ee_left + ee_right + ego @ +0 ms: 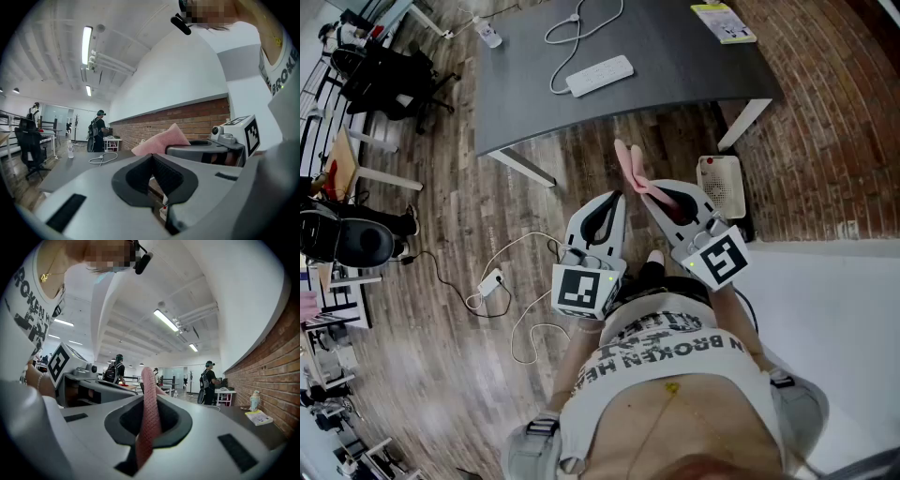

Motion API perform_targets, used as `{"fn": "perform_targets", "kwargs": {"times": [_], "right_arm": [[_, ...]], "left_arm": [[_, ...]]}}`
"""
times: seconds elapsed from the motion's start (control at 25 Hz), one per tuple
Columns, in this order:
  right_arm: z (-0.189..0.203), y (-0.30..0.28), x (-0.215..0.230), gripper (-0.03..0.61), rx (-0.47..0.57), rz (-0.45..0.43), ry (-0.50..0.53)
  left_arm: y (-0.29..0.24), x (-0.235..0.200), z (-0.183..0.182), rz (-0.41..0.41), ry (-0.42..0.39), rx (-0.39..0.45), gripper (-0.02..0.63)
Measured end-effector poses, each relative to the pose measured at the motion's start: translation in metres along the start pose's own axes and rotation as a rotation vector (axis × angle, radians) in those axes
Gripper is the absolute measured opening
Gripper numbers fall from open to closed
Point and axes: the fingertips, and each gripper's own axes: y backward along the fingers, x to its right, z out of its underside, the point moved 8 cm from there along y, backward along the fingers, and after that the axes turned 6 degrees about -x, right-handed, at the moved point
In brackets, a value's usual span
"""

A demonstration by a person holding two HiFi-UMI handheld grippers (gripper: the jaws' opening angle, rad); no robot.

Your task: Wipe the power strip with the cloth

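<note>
Fingers of left gripper (616, 198) closed, empty; right gripper (656, 194) alongside, seemingly waist-high, fingers pinching pink cloth (628, 161).

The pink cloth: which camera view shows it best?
The right gripper view: there the cloth fills the middle, close up, clamped in the right gripper. The head view shows it small, sticking out forward; the left gripper view shows only its end.
</note>
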Motion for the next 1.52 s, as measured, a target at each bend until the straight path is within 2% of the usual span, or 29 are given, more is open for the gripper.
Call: {"fn": "perform_targets", "kwargs": {"times": [0.24, 0.52, 0.72, 0.92, 1.16, 1.52], "right_arm": [[-0.003, 0.009, 0.003, 0.017, 0.040, -0.013, -0.045], [0.007, 0.017, 0.015, 0.017, 0.033, -0.025, -0.060], [0.008, 0.010, 0.022, 0.017, 0.030, -0.024, -0.026], [0.008, -0.005, 0.033, 0.017, 0.025, -0.001, -0.035], [0.007, -0.036, 0.069, 0.017, 0.016, 0.038, -0.020], [-0.001, -0.116, 0.134, 0.017, 0.026, 0.076, -0.005]], "left_arm": [[-0.001, 0.008, -0.002, 0.000, 0.001, -0.001, 0.008], [-0.006, 0.022, 0.001, -0.006, 0.014, -0.010, 0.008], [-0.007, 0.015, 0.001, -0.020, 0.018, -0.016, 0.008], [-0.021, -0.004, -0.001, -0.011, 0.028, -0.014, 0.008], [-0.069, -0.036, -0.009, 0.045, 0.019, -0.006, 0.008], [-0.144, -0.112, -0.033, 0.105, -0.016, 0.013, 0.008]]}}
